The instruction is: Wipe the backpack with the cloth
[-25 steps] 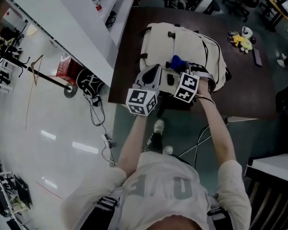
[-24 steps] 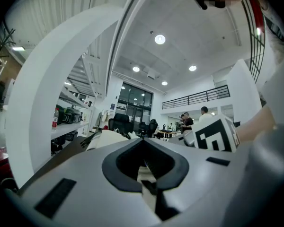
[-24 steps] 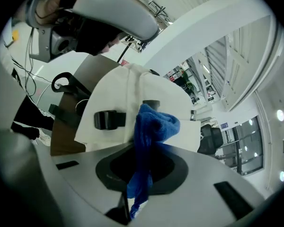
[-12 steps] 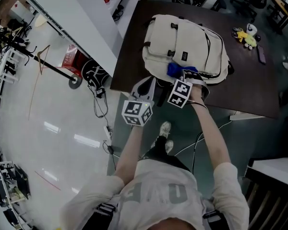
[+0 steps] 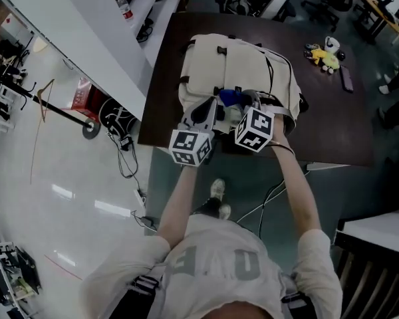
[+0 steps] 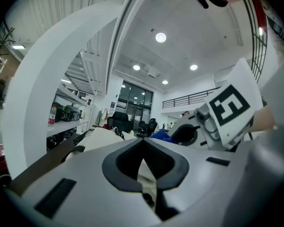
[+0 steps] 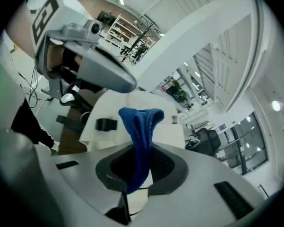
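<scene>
Where the right gripper [image 7: 142, 171] ends, its two jaws are pressed tight on a blue cloth [image 7: 139, 126]. The cloth sticks up past them in a floppy fold. Just past that fold is the backpack [image 5: 236, 65], big and cream, lying flat on a dark table [image 5: 332, 125]. The cloth is at the backpack's near end, the end by the person. I cannot tell if it touches the backpack or hangs just above it.

The left gripper [image 6: 144, 167] has its jaws pushed together too, but I see nothing held between them. Only a thin slit shows, with the pale backpack behind it. This gripper sits just beside the right one, at the backpack's near left corner.

The backpack's long side seems to run away from the person, from its near end to its far end. So almost all of it lies ahead of the cloth. I think the wiping has to go forward along that long way. The right gripper is the one to do it, since it has the cloth. The left one is close enough to hold the backpack down if it slides.
</scene>
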`<state>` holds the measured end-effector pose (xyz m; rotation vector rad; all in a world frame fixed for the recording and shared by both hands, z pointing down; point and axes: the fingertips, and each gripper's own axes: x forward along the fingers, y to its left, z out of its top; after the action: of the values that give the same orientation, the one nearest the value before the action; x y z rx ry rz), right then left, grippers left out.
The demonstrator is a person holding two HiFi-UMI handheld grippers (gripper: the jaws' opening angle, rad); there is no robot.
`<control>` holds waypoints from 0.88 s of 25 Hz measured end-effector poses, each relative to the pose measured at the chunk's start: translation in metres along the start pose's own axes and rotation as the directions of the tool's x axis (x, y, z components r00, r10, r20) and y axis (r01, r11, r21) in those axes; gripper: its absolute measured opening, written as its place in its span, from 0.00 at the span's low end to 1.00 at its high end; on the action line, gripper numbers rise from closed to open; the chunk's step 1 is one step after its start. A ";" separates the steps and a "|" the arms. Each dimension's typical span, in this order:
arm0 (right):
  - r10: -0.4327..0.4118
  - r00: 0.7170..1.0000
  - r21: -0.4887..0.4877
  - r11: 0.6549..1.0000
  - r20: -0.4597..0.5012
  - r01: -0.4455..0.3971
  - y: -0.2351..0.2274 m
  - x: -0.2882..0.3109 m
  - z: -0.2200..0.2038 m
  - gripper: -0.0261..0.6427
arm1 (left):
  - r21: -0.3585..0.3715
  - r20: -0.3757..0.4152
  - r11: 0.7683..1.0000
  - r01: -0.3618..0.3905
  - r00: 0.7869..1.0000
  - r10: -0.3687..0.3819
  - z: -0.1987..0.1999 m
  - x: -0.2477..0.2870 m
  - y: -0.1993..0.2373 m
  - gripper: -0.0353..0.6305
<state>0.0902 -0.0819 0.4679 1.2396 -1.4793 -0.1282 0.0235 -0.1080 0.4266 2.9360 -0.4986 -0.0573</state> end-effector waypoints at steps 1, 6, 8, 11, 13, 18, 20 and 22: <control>-0.035 0.999 -0.001 0.999 -0.005 0.035 -0.024 -0.001 -0.004 0.10 | -0.003 0.013 1.000 0.004 1.000 -0.004 0.006 0.011 0.003 0.06; -0.157 0.985 0.029 0.987 -0.065 0.160 -0.122 0.009 -0.032 0.10 | 0.010 0.077 0.999 0.051 0.996 -0.051 0.039 0.064 0.014 0.06; -0.165 0.983 0.039 0.985 -0.083 0.168 -0.140 0.021 -0.043 0.10 | 0.011 0.079 0.997 0.073 0.994 -0.074 0.042 0.081 0.015 0.06; -0.154 0.982 0.033 0.987 -0.105 0.159 -0.159 0.045 -0.056 0.10 | 0.006 0.073 0.996 0.086 0.994 -0.086 0.041 0.106 0.018 0.06; -0.138 0.984 0.024 0.990 -0.116 0.142 -0.170 0.065 -0.064 0.10 | -0.003 0.063 0.997 0.076 0.995 -0.076 0.037 0.120 0.024 0.06; -0.098 0.985 0.002 0.995 -0.145 0.099 -0.208 0.128 -0.084 0.10 | 0.030 0.045 0.999 0.031 0.998 -0.032 0.036 0.140 0.034 0.06; -0.049 0.988 -0.007 0.999 -0.148 0.049 -0.209 0.152 -0.090 0.10 | 0.051 0.033 0.999 0.014 0.999 -0.016 0.033 0.145 0.032 0.06; 0.004 0.988 -0.038 0.999 -0.152 -0.010 -0.196 0.175 -0.093 0.10 | 0.074 0.025 0.997 0.000 1.000 -0.001 0.029 0.148 0.031 0.06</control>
<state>0.3151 -0.2455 0.4850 1.1863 -1.3434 -0.0564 0.1517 -0.1903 0.4015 3.0114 -0.5144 -0.0766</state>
